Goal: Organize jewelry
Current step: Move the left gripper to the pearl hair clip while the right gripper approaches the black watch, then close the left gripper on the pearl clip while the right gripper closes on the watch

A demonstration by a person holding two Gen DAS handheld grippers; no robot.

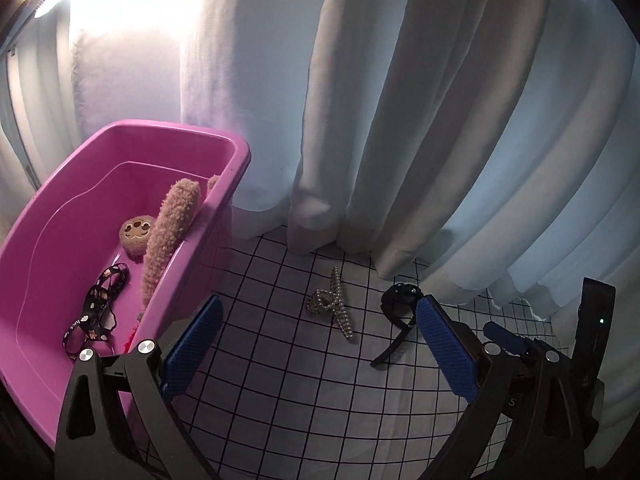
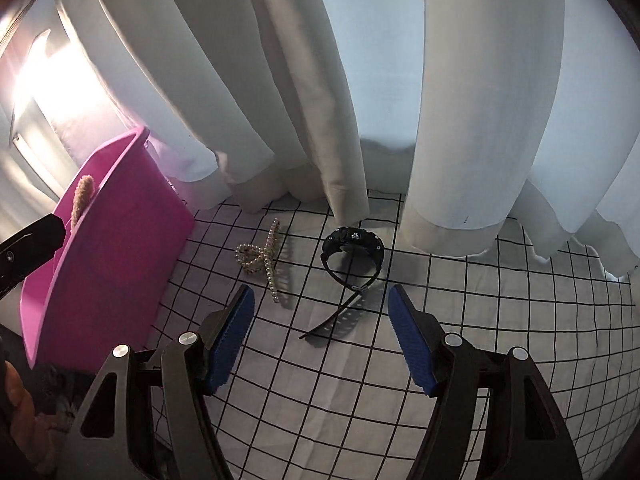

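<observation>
A pearl hair claw (image 1: 334, 305) (image 2: 262, 257) lies on the white grid-patterned cloth (image 1: 280, 380) (image 2: 500, 320). To its right lies a black wristwatch (image 1: 394, 312) (image 2: 352, 252) with its strap trailing toward me. A pink plastic bin (image 1: 80, 208) (image 2: 120, 240) stands at the left. It holds a fluffy beige hair claw (image 1: 168, 232), a round beige clip (image 1: 136, 234) and a black patterned band (image 1: 100, 308). My left gripper (image 1: 316, 336) hangs open above the cloth, near the pearl claw, empty. My right gripper (image 2: 322, 320) is open too, just short of the watch strap, holding nothing.
White curtains (image 1: 400, 120) (image 2: 360, 100) hang down onto the cloth right behind the jewelry. A bright lamp glare (image 1: 100, 8) fills the upper left. The right gripper's body (image 1: 592, 340) shows at the right edge of the left wrist view.
</observation>
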